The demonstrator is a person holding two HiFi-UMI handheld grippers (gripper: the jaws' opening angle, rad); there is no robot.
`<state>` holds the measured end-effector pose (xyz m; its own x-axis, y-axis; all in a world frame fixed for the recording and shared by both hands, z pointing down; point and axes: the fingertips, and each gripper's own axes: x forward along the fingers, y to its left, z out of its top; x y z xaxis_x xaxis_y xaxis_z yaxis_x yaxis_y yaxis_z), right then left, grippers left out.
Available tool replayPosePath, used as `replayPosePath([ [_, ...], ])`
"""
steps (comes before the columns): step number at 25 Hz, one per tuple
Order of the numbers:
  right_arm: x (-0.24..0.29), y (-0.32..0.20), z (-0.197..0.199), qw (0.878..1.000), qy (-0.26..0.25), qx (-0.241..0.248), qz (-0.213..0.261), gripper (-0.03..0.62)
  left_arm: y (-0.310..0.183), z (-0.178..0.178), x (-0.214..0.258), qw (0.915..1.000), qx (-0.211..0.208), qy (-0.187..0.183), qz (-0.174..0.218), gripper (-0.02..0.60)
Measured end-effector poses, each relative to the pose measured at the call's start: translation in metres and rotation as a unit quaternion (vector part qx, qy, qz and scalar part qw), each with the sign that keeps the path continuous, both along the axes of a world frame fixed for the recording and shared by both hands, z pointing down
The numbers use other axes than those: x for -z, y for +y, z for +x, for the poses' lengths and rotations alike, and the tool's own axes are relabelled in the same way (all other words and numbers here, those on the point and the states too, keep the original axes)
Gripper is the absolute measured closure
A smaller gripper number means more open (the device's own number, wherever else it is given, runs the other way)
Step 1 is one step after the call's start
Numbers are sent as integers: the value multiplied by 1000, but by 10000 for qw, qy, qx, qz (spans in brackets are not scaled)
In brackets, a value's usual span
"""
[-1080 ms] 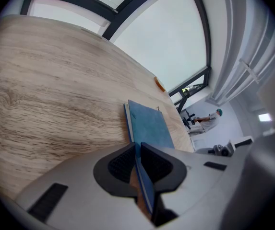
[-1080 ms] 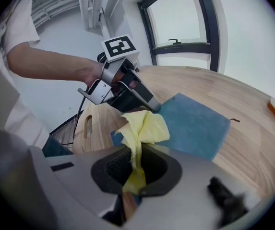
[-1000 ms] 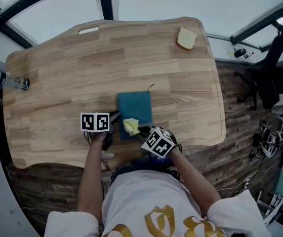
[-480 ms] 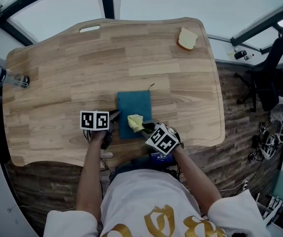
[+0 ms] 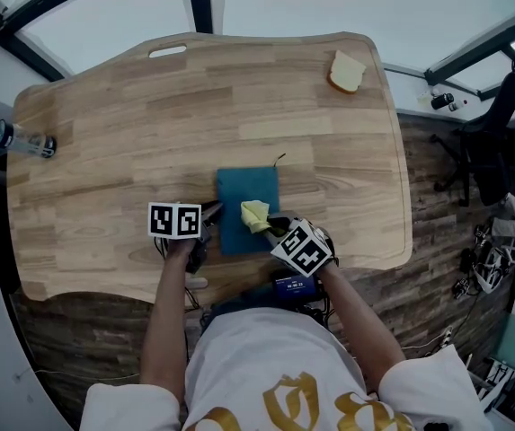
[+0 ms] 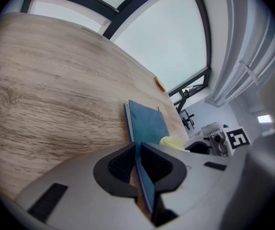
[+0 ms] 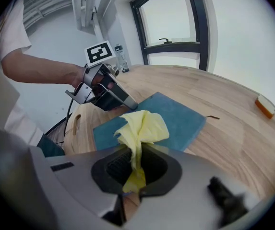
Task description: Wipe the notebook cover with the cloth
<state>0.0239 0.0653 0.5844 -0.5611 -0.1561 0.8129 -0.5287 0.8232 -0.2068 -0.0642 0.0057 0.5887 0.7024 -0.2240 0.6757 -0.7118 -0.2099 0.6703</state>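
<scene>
A teal notebook (image 5: 246,191) lies flat near the table's front edge. My left gripper (image 5: 212,213) is shut on the notebook's near-left edge, and the cover (image 6: 147,120) runs between its jaws (image 6: 136,145). My right gripper (image 5: 273,224) is shut on a crumpled yellow cloth (image 5: 255,214), which rests on the cover's near-right part. In the right gripper view the cloth (image 7: 142,125) bulges out above the jaws (image 7: 137,148) over the notebook (image 7: 178,116), and the left gripper (image 7: 127,103) pins the far edge.
The wooden table (image 5: 104,151) has a handle slot (image 5: 167,51) at its far edge. A pale bread-like wedge (image 5: 345,72) lies at the far right corner and a bottle (image 5: 19,142) at the left edge. An office chair (image 5: 491,142) stands on the floor to the right.
My right gripper has slid the cloth across the cover, from the near-left part toward the right and a little farther from me. The left gripper and notebook have stayed put.
</scene>
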Motion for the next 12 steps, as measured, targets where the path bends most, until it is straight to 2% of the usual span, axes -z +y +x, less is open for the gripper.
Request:
replayPosePath([
  [12,-1,-41,7,9990,75,-346,262,554,0,-1,0,10000,-10,23,-18,536],
])
